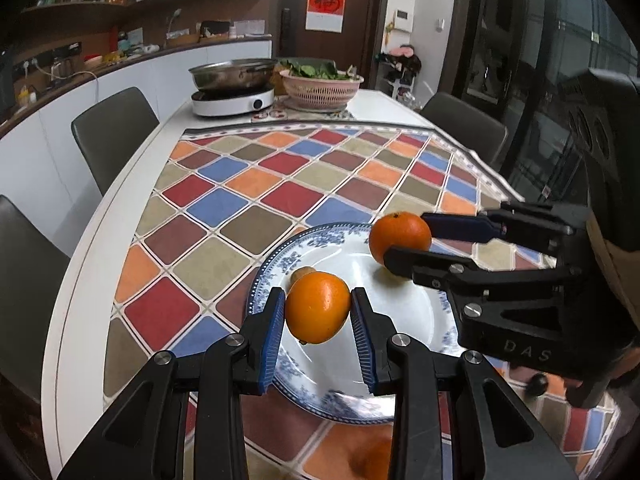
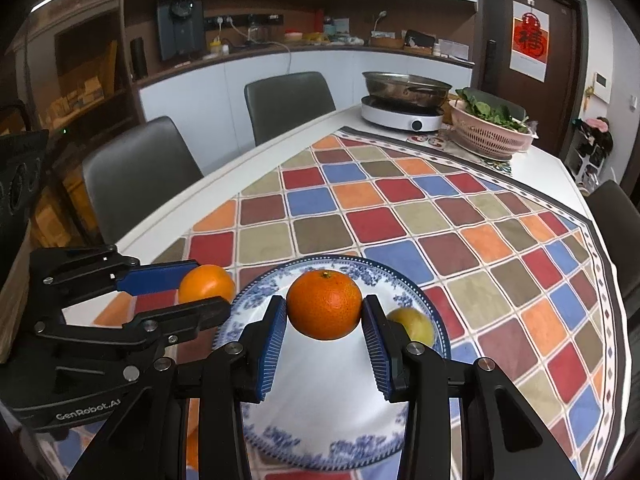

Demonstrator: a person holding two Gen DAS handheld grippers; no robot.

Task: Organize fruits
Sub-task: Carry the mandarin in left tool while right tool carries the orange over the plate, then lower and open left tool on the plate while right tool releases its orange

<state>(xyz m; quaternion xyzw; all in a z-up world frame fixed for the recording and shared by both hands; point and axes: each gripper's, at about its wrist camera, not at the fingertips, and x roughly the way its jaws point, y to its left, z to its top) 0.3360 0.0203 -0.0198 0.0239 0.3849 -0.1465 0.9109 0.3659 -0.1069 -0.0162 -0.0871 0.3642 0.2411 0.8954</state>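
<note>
Two oranges hang over the blue-patterned plate (image 2: 424, 300), one orange (image 1: 318, 307) pinched in our left gripper (image 1: 319, 312), the mandarin (image 2: 325, 305) in our right gripper (image 2: 325, 312); only a yellowish fruit (image 2: 414, 325) already lies there.

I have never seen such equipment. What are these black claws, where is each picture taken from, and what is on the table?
They are two hand-held grippers; a person holds one in each hand. Each carries a camera looking along its fingers.

In the left picture, the left gripper squeezes a smooth orange. In the right picture, the right gripper squeezes a dimpled orange.

Both hang over a blue-and-white plate, where a small yellowish fruit lies. The plate sits on a checked tablecloth.
</note>
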